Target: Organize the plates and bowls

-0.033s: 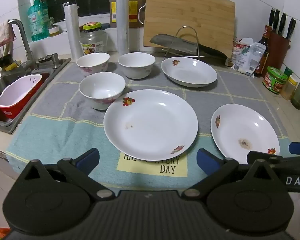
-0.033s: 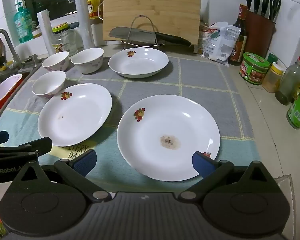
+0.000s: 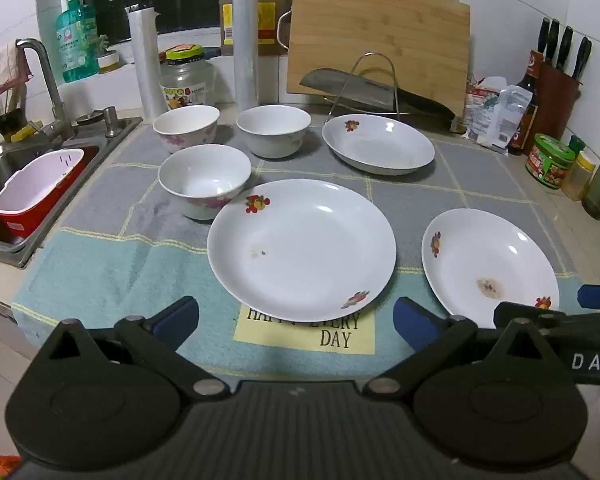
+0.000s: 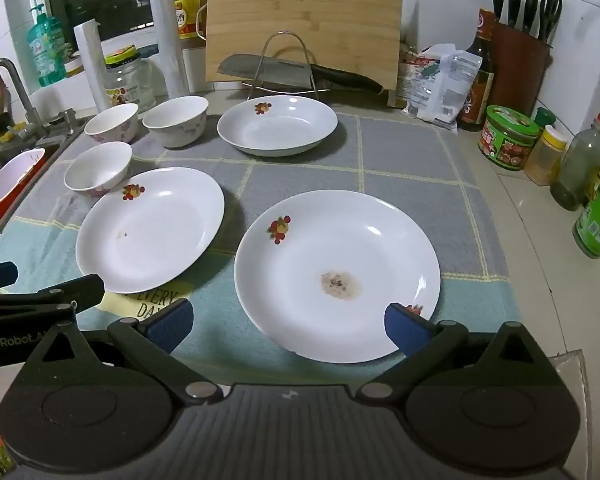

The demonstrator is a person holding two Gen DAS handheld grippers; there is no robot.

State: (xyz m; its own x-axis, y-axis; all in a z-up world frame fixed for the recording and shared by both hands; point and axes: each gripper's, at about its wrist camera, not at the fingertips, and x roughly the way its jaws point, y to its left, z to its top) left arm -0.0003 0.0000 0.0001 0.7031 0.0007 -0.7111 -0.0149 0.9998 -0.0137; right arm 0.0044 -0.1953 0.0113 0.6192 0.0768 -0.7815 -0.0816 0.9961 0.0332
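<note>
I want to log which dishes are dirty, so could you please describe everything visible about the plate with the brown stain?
The stained plate is round, white and glossy, apparently ceramic, with red floral prints near two edges and a brown speckled stain near its centre. It lies flat, right side up, on the cloth mat, apart from the other dishes and untouched.

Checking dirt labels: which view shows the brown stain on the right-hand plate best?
The right wrist view: the brown stain sits large and central on the right-hand plate, fully unobstructed. In the left wrist view the same stain is small, near the frame's lower right, just above the other gripper's body.
</note>
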